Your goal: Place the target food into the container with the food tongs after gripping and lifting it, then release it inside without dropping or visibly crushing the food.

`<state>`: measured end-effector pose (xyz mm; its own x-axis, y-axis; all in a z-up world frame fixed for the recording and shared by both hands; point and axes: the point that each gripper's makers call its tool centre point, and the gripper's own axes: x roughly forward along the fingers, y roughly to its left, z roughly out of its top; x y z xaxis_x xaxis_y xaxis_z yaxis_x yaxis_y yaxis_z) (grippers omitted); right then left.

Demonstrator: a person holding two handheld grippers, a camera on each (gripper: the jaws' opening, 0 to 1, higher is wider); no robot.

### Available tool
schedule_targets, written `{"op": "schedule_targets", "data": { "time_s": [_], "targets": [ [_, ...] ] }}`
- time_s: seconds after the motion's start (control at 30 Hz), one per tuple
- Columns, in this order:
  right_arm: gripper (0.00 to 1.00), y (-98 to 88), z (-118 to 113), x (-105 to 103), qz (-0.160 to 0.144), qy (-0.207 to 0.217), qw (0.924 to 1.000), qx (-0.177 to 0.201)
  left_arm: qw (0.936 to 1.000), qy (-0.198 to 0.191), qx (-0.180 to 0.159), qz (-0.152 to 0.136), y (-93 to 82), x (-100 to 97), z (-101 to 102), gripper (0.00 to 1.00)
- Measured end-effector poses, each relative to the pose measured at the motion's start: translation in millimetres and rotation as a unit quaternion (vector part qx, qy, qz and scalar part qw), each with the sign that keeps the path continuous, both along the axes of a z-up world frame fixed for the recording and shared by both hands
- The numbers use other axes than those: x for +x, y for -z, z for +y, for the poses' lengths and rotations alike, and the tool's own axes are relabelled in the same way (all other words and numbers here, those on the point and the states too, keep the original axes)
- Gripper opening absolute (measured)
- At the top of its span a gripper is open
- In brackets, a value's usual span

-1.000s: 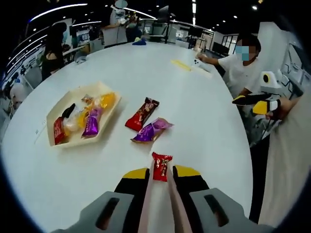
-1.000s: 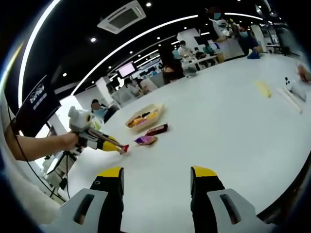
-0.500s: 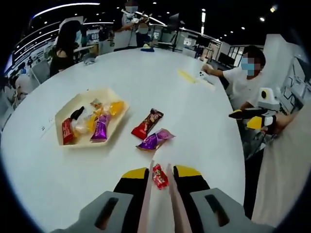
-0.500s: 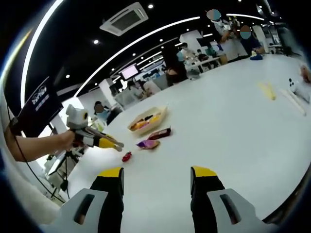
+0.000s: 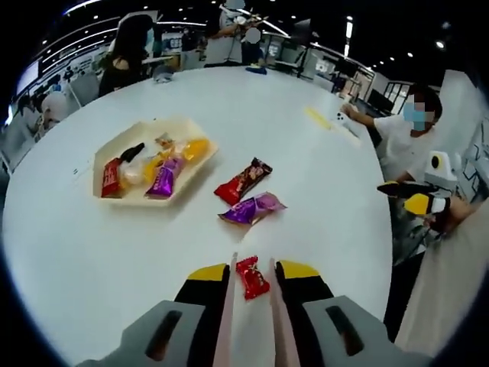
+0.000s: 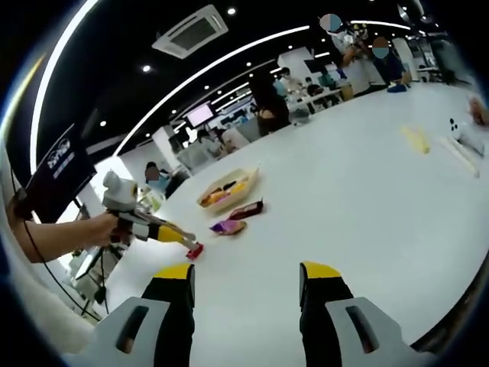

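Your left claw (image 5: pixel 252 269) pinches the red candy (image 5: pixel 251 277); right claw (image 6: pixel 247 277) gapes idle. Lift gently toward the tray (image 5: pixel 107 158).

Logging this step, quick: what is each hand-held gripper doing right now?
Left hand-held gripper: closed on tongs around a red candy.
Right hand-held gripper: open, holding nothing.

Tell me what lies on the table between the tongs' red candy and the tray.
In the left gripper view, a purple packet and a dark red bar lie between the red candy and the tray; otherwise bare white table.
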<state>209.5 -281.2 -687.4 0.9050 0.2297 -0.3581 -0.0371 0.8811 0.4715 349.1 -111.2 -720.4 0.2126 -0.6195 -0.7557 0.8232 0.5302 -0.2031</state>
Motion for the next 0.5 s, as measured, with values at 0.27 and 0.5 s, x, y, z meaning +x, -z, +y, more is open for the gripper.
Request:
{"op": "schedule_targets", "data": {
  "time_s": [0.27,0.5],
  "targets": [
    [0.55,4.5,4.4,3.8,0.004,-0.010,0.9999,0.005,0.9967,-0.077,0.015,-0.022,-0.8,1.2,7.6,0.23],
    [0.55,6.0,3.6,5.7,0.003,-0.011,0.9999,0.010,0.9912,-0.130,0.020,-0.017,-9.1,-3.5,13.0,0.23]
  ]
}}
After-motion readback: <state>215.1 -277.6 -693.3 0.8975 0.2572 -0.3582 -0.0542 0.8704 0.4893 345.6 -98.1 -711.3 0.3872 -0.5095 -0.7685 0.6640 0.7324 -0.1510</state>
